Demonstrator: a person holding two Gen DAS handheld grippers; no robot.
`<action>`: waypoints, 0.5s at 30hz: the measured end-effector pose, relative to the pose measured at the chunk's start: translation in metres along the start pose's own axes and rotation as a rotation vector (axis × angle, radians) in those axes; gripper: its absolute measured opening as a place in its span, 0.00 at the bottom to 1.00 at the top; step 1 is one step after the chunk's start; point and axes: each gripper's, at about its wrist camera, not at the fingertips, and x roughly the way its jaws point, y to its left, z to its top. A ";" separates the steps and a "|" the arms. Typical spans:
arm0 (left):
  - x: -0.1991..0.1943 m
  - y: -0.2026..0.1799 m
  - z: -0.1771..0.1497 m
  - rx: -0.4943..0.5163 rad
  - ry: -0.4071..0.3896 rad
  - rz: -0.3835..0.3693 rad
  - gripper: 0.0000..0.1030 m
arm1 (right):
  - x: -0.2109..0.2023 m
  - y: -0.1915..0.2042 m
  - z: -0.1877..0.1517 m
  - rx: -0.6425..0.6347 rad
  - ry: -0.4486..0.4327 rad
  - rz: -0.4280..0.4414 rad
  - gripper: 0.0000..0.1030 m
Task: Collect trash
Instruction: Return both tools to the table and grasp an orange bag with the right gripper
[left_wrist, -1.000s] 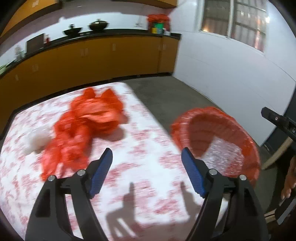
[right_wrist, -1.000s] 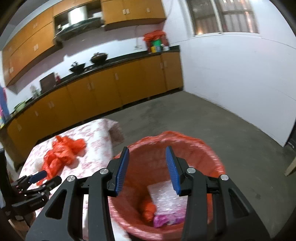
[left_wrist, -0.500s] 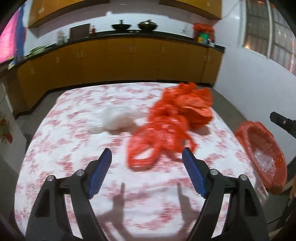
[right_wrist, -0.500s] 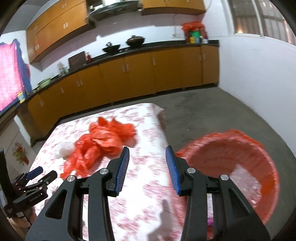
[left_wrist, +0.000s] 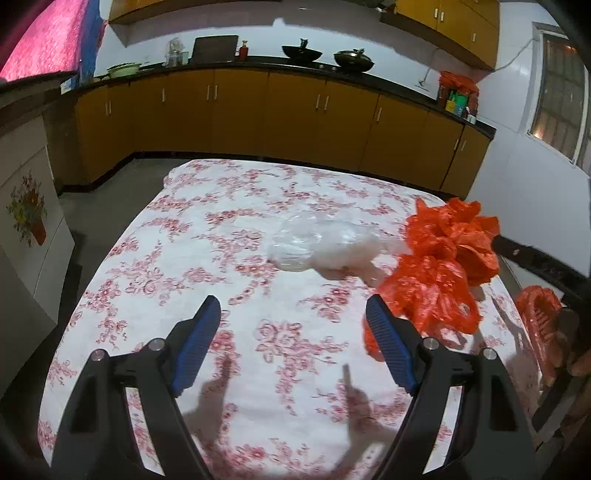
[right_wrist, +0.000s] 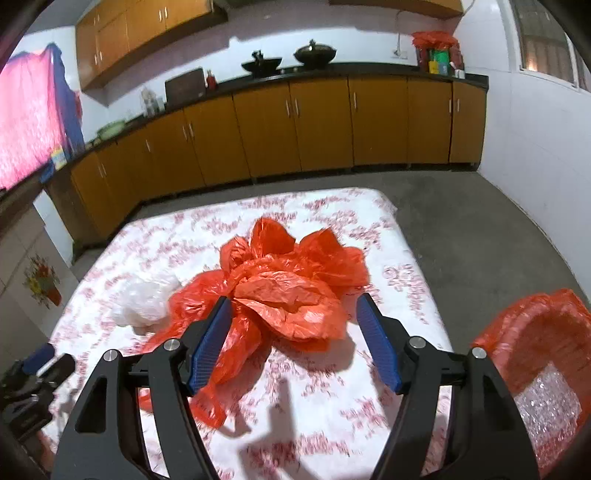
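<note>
While I am looking for brands or writing, nothing here is reading clearly. I am holding my left gripper (left_wrist: 293, 314) over the floral tablecloth (left_wrist: 155, 266), jaws spreading wide around nothing. A clear plastic bag (left_wrist: 325, 243) is lying at its twelve o'clock, touching the crumpled red plastic bags (right_wrist: 280, 291). My right gripper (right_wrist: 293, 314) is opening its jaws above that red heap, pinching nothing. The red-lined trash basket (right_wrist: 546, 332) is standing at its four o'clock, off the table's edge.

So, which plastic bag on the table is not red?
The clear whitish bag, crumpled on the floral tablecloth beside the red bags; it alone is colourless.
</note>
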 end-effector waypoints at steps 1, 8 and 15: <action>0.001 0.003 0.000 -0.005 0.000 0.002 0.77 | 0.004 0.002 0.000 -0.008 0.007 -0.001 0.68; 0.011 0.013 0.002 -0.023 0.011 0.000 0.77 | 0.028 0.012 -0.002 -0.074 0.039 -0.026 0.68; 0.014 0.009 0.001 -0.017 0.021 -0.017 0.77 | 0.038 0.013 -0.004 -0.101 0.073 -0.036 0.37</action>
